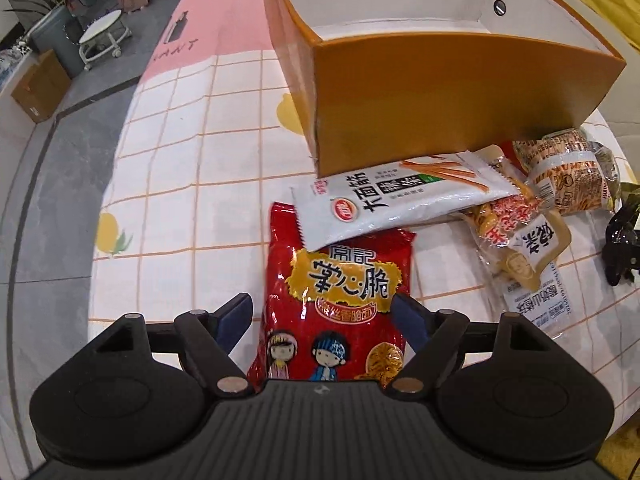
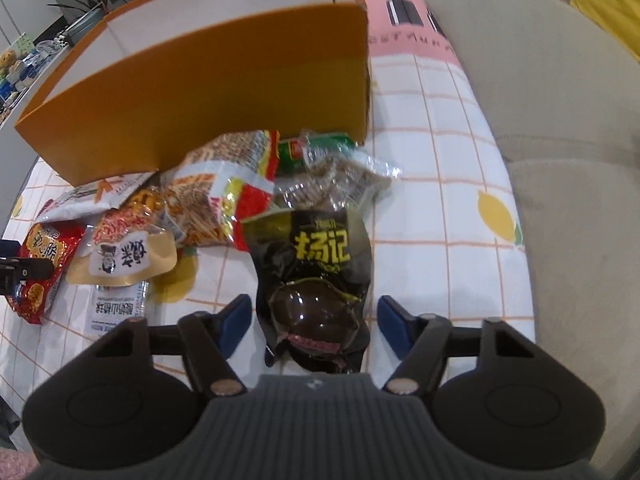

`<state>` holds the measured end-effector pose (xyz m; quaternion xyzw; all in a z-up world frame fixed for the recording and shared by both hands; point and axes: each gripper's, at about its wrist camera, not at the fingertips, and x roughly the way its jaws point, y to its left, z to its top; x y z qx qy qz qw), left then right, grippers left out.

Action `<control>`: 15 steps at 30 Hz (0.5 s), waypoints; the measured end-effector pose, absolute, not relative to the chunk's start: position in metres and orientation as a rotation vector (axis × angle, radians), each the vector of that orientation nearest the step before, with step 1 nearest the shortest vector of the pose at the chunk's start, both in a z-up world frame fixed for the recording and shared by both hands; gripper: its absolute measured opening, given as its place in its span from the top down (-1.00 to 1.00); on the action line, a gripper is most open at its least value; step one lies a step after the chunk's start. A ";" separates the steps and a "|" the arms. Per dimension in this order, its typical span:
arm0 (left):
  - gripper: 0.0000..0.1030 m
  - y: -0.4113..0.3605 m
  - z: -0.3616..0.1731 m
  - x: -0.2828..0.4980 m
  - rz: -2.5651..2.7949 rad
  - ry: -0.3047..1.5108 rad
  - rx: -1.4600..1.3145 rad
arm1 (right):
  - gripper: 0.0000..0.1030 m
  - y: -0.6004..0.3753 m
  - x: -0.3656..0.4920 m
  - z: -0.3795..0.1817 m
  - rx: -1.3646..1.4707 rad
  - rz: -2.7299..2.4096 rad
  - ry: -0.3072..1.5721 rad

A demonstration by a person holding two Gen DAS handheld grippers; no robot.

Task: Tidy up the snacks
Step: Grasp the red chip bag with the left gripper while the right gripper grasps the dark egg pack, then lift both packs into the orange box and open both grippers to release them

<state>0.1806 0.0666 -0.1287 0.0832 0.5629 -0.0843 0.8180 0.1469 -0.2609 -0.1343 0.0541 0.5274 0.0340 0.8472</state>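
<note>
My left gripper (image 1: 324,312) is open, its blue pads on either side of a red snack bag (image 1: 336,312) that lies flat on the checked cloth. A white snack bag (image 1: 400,200) overlaps the red bag's top. My right gripper (image 2: 314,316) is open around a black snack bag (image 2: 316,272) with yellow lettering. An open orange box (image 1: 440,92) with a white inside stands behind the snacks; it also shows in the right wrist view (image 2: 208,92). Several more snack packets (image 2: 208,200) lie in a heap in front of the box.
The checked tablecloth (image 1: 192,184) with lemon prints covers a rounded table. A beige sofa (image 2: 560,120) lies to the right. The floor, a cardboard box (image 1: 36,88) and a white stool (image 1: 102,36) are at the far left. The right gripper (image 1: 622,248) shows at the right edge.
</note>
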 end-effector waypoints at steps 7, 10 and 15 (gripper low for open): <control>-0.87 0.057 -0.141 0.180 -0.181 1.229 0.179 | -0.09 -0.256 0.145 -0.136 0.096 0.080 1.113; -0.88 0.056 -0.146 0.179 -0.173 1.251 0.148 | 0.00 -0.253 0.145 -0.137 0.063 0.076 1.110; -0.59 0.056 -0.142 0.175 -0.147 1.240 0.132 | 0.05 -0.250 0.142 -0.135 0.044 0.079 1.109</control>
